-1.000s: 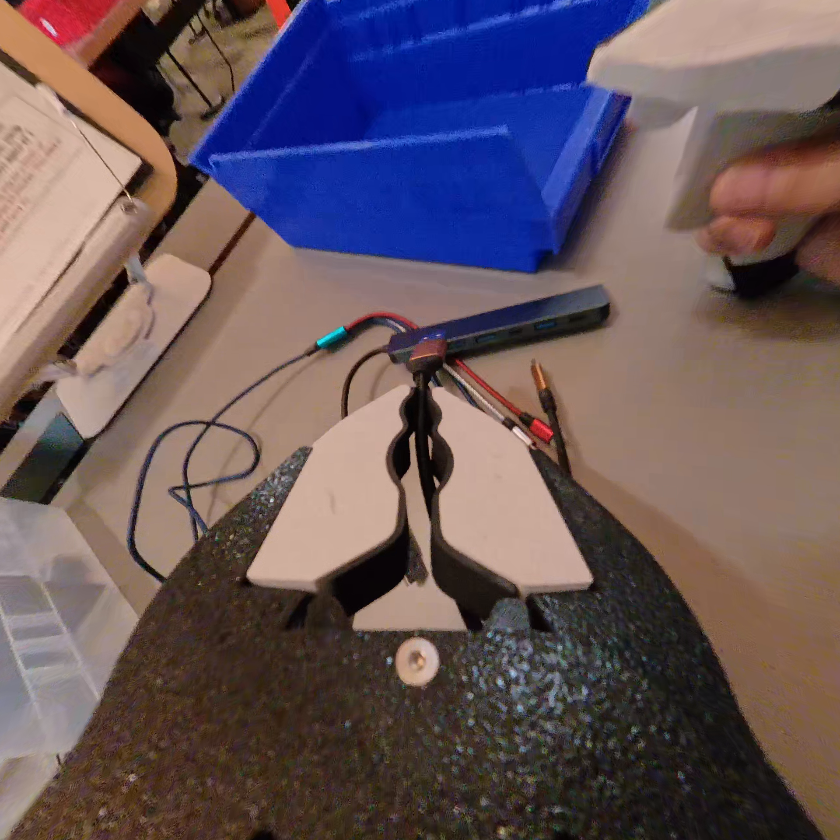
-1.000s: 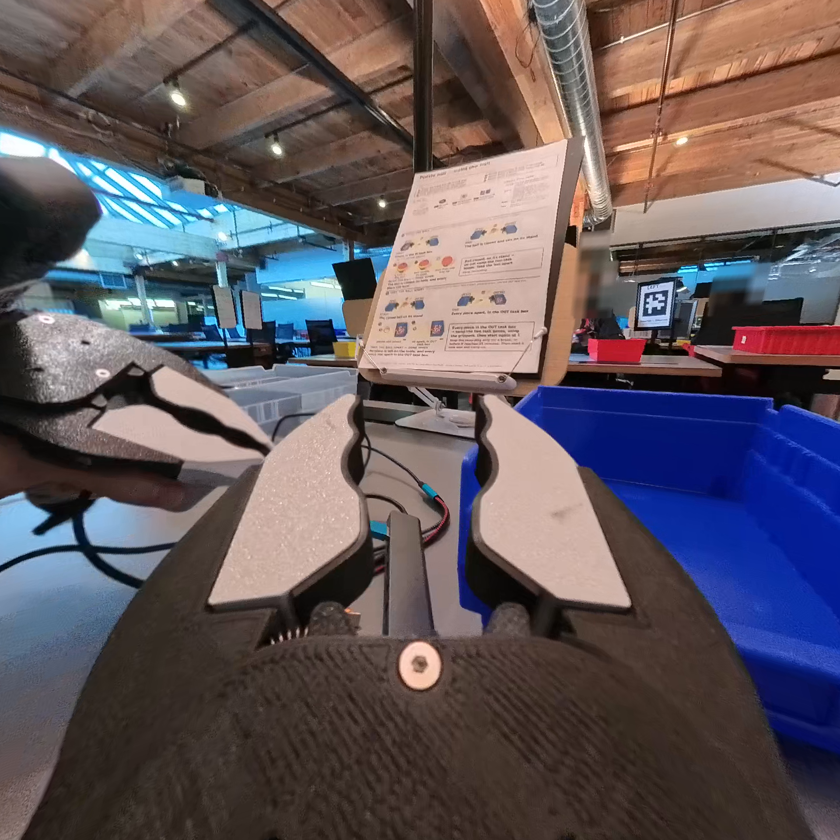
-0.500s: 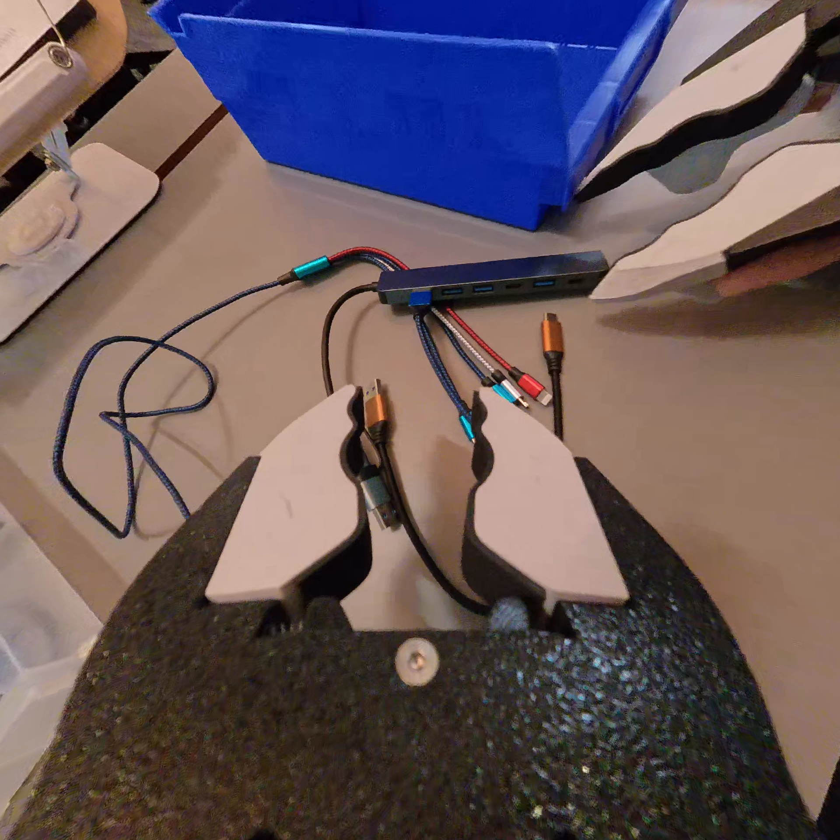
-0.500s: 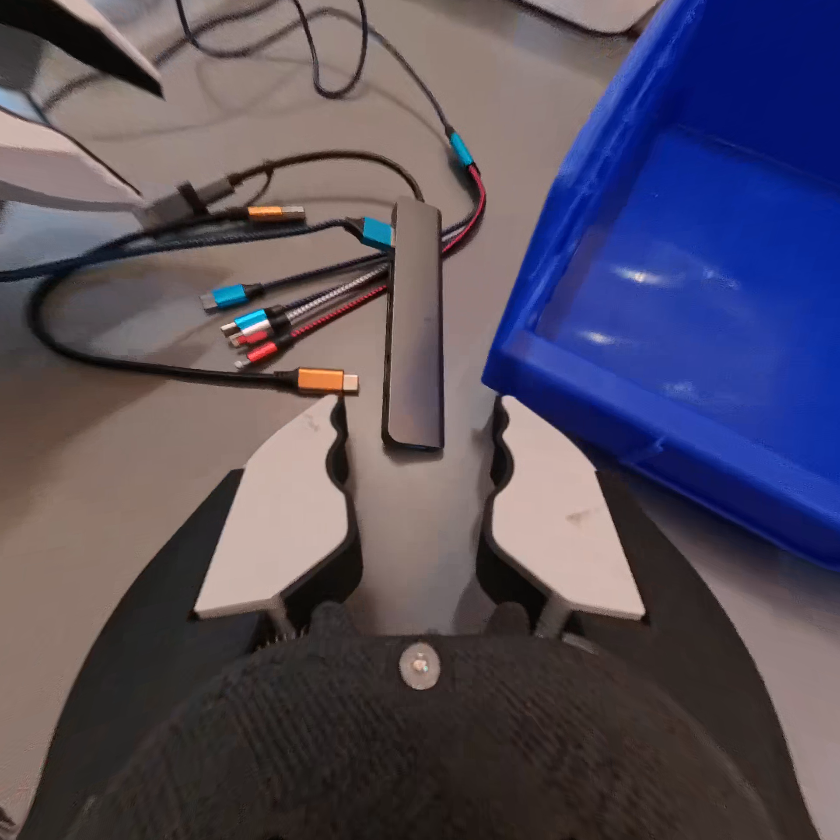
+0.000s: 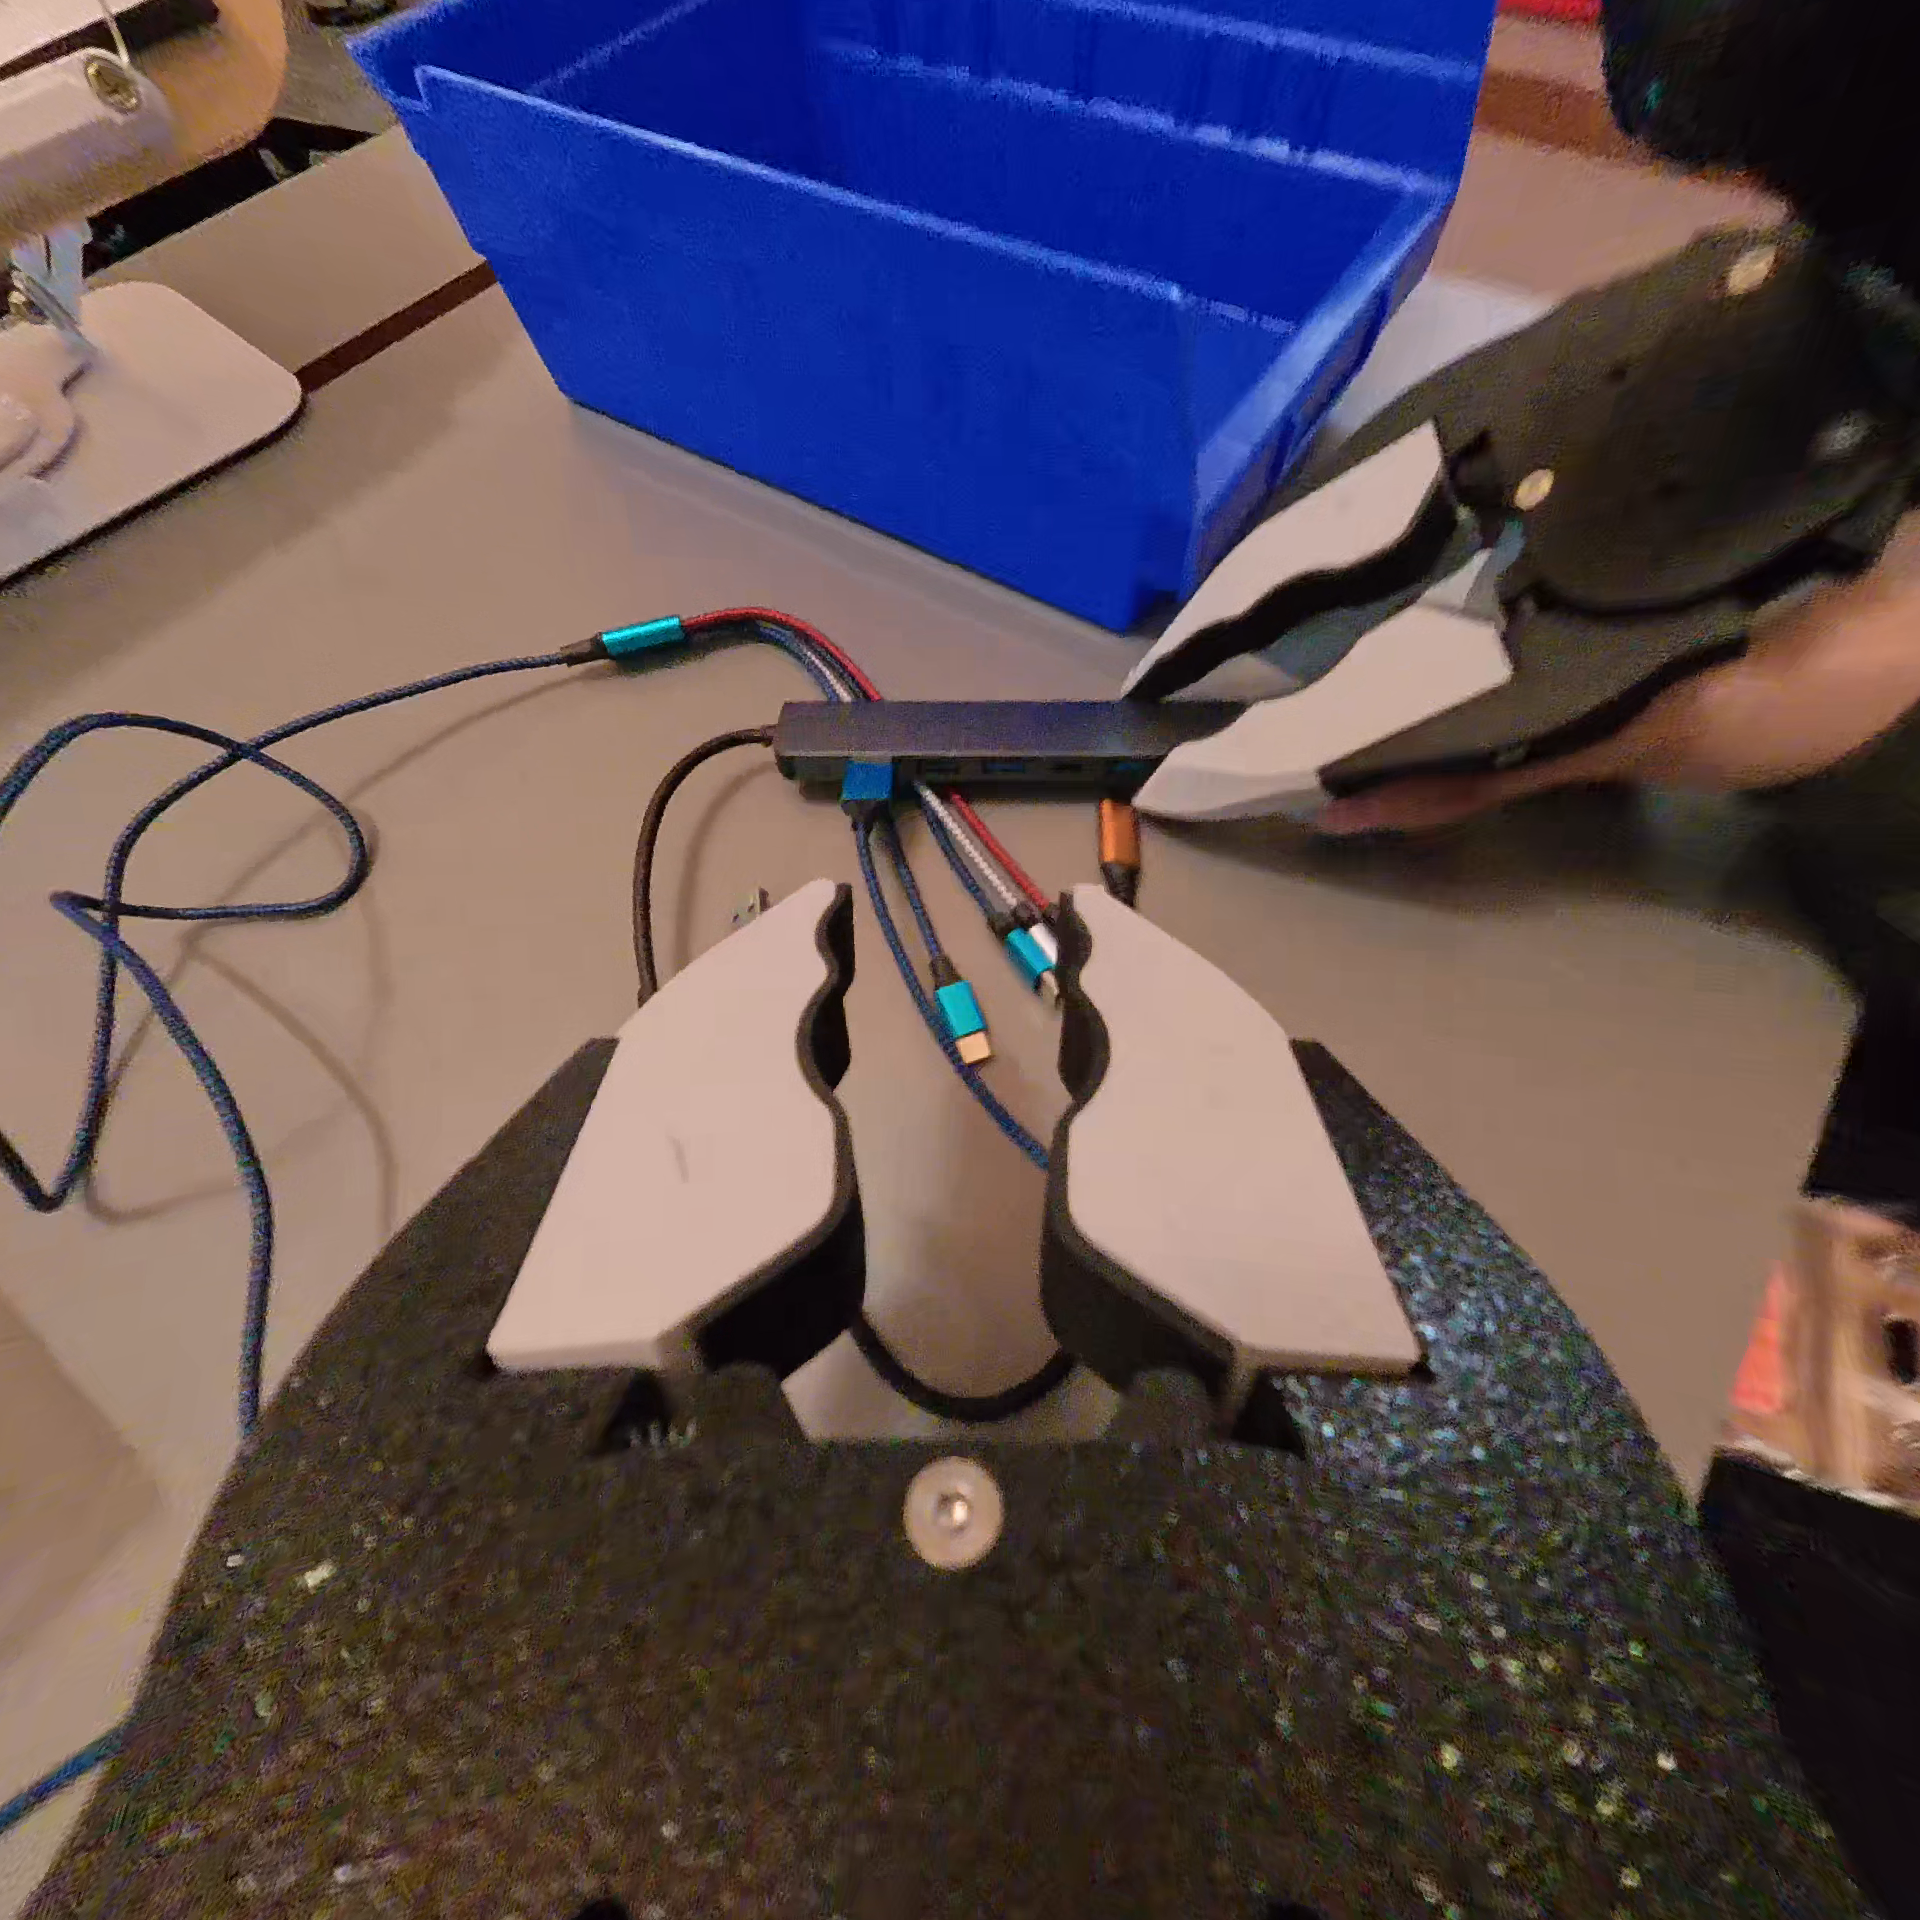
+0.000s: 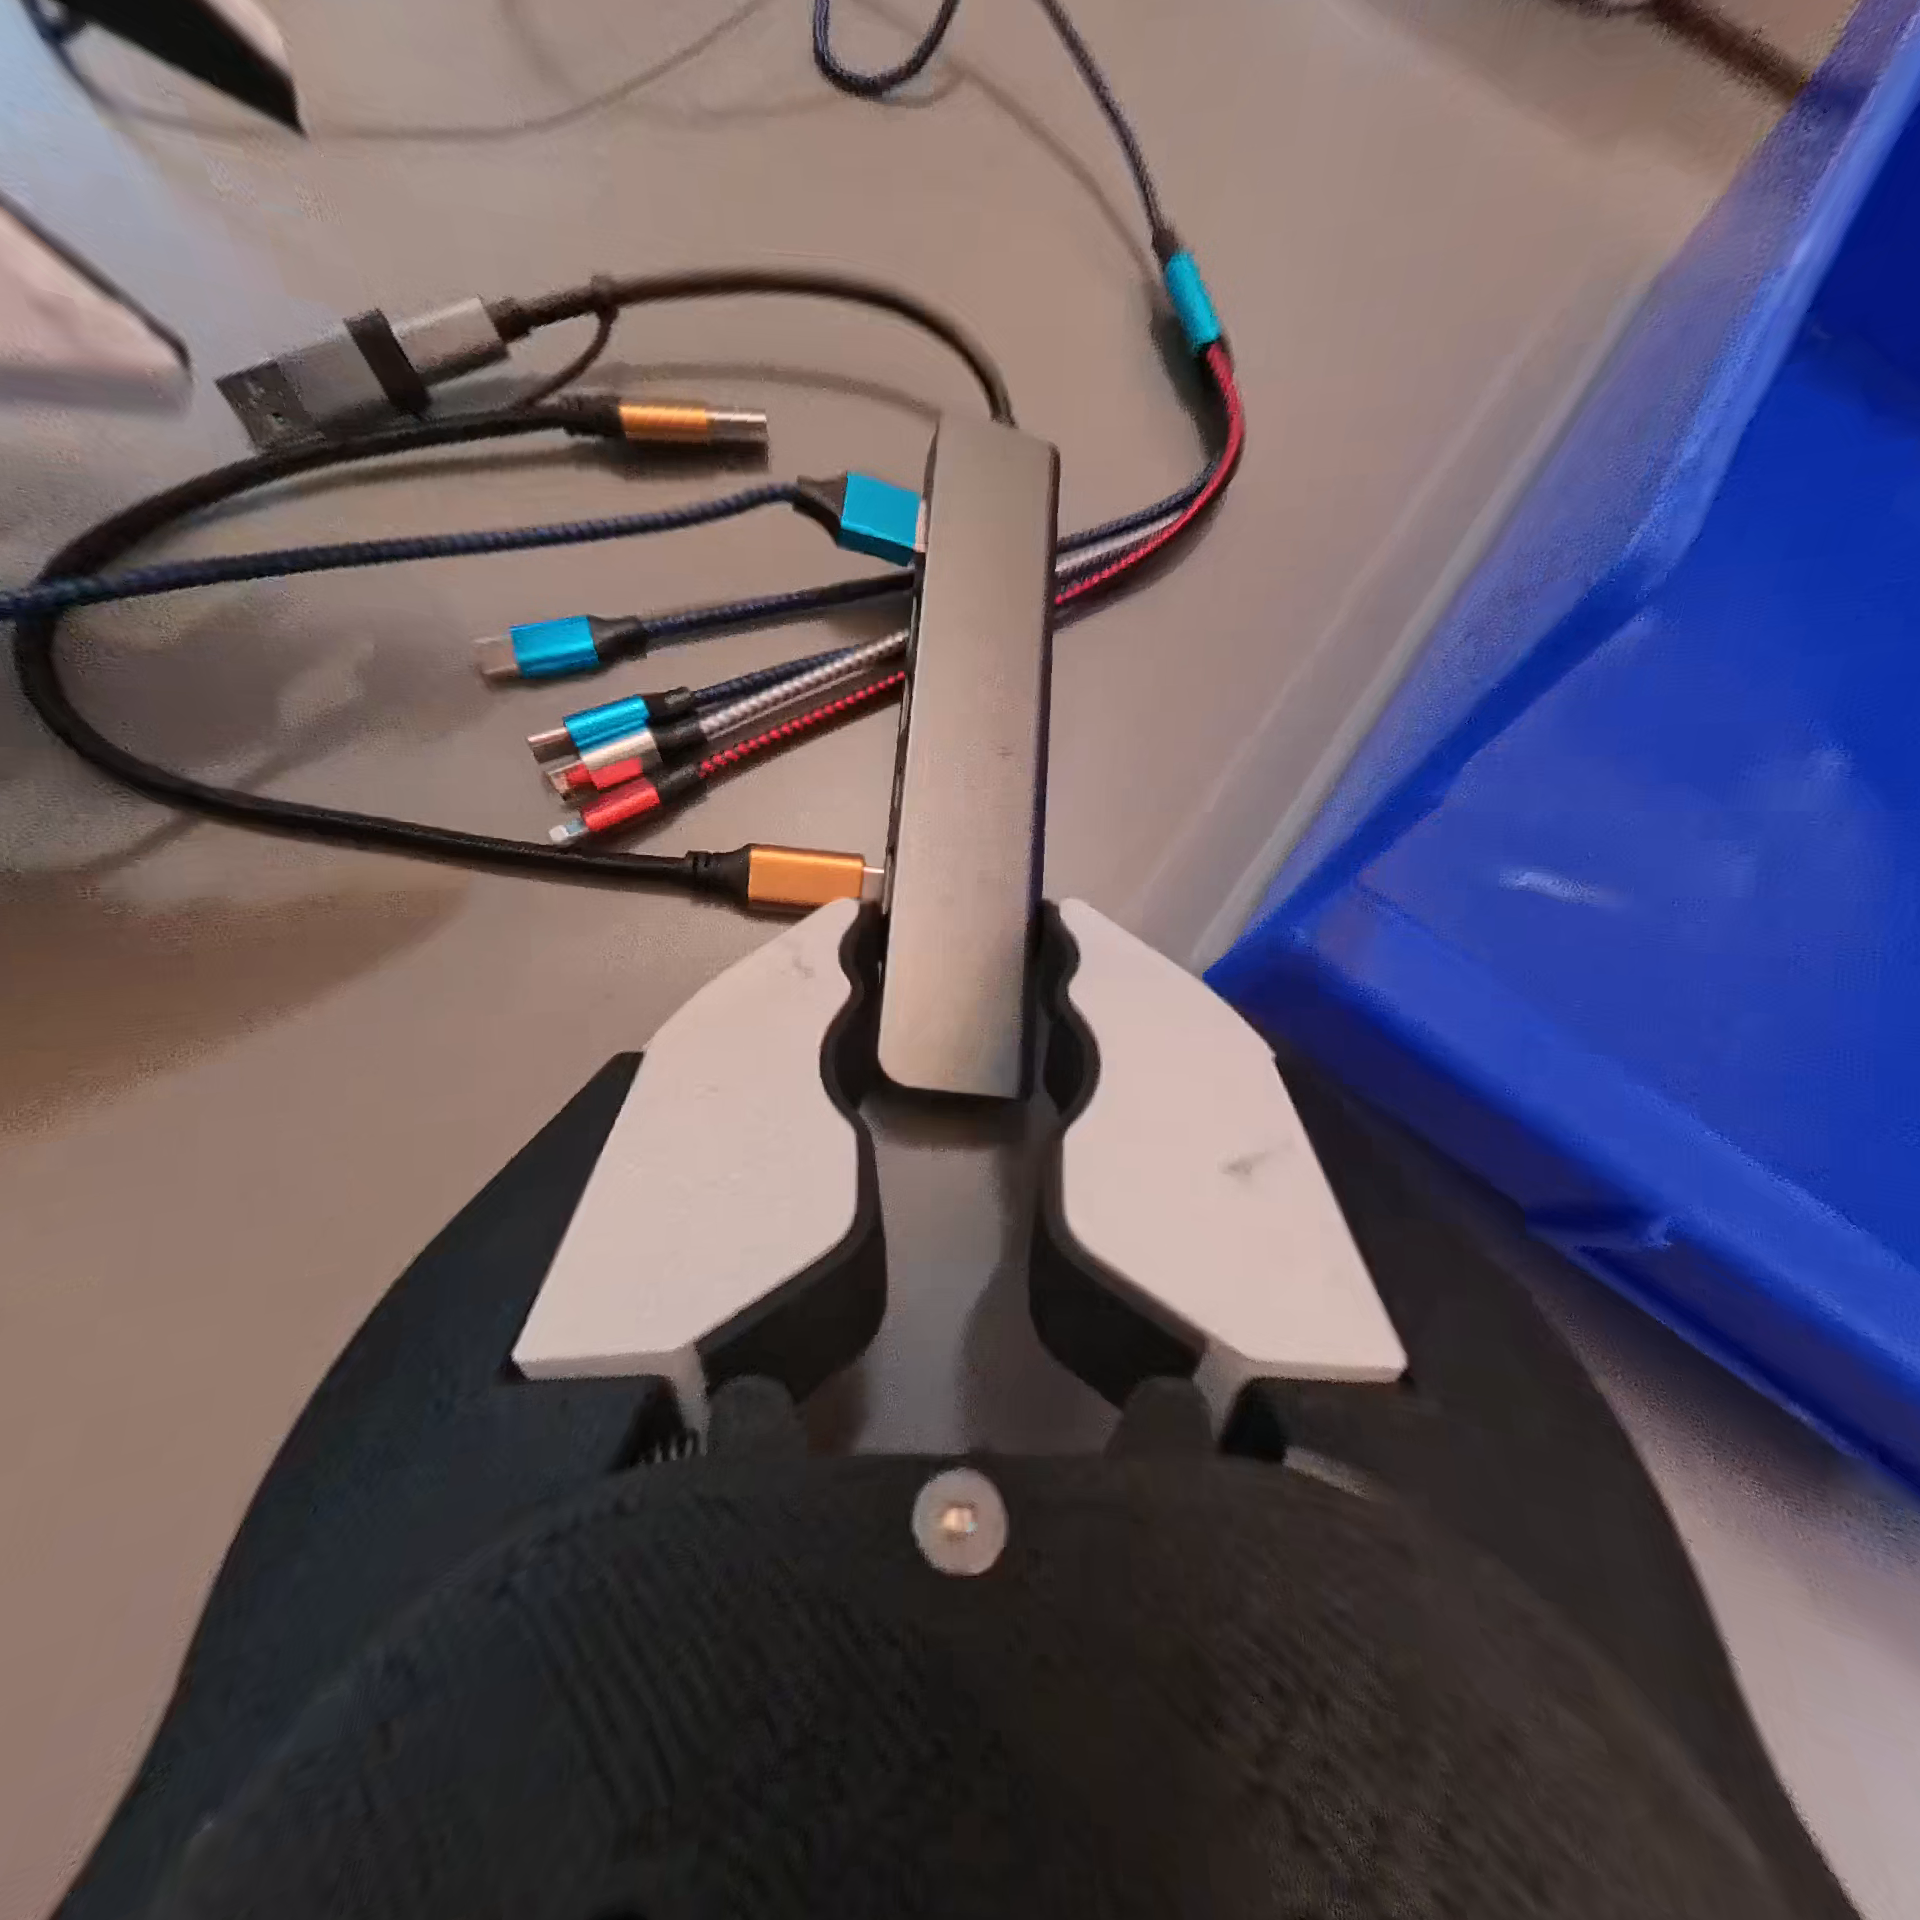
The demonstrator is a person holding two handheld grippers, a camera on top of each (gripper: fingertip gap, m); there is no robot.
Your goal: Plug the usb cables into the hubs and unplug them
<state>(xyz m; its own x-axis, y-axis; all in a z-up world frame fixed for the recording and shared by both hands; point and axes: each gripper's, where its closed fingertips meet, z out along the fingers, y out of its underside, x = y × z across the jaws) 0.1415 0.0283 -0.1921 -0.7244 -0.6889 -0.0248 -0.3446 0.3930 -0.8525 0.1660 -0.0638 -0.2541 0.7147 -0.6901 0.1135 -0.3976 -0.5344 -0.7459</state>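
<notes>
**Hub pinched at one end, cables fanned beside it**

Lay flat on the grey table (image 6: 312, 1091), the dark hub (image 6: 971, 748), one long edge running just beside the blue bin (image 6: 1558, 831), with a narrow strip of bare table between. Was clamped at its near end by the right gripper (image 6: 961, 914), both grey fingers (image 6: 727, 1122) pressed against the hub's sides. Was parted and held nothing, the left gripper (image 5: 951, 904), poised on the hub's port side above loose cable ends.

Plugged into the hub near its far end: a blue USB plug (image 6: 881, 516). Touched the hub's port edge just ahead of the right gripper's fingertip: an orange plug (image 6: 805, 876); seated or not, could not tell. Lay loose beside the hub's port side: a bundle of small blue, silver and red connectors (image 6: 608, 764), a single blue connector (image 6: 551, 646), another orange plug (image 6: 675, 423) and a grey USB plug (image 6: 353, 369). Open table beyond these, away from the hub.

Seen only from the left wrist view: a hand (image 5: 1621, 748) under the right gripper, the bin's inner divider (image 5: 831, 197), a braided cable loop (image 5: 208, 831) well apart from the hub, and a pale stand base (image 5: 135, 416). Seen only from the right wrist view: the hub's plain top face and the grey USB plug's open end.
</notes>
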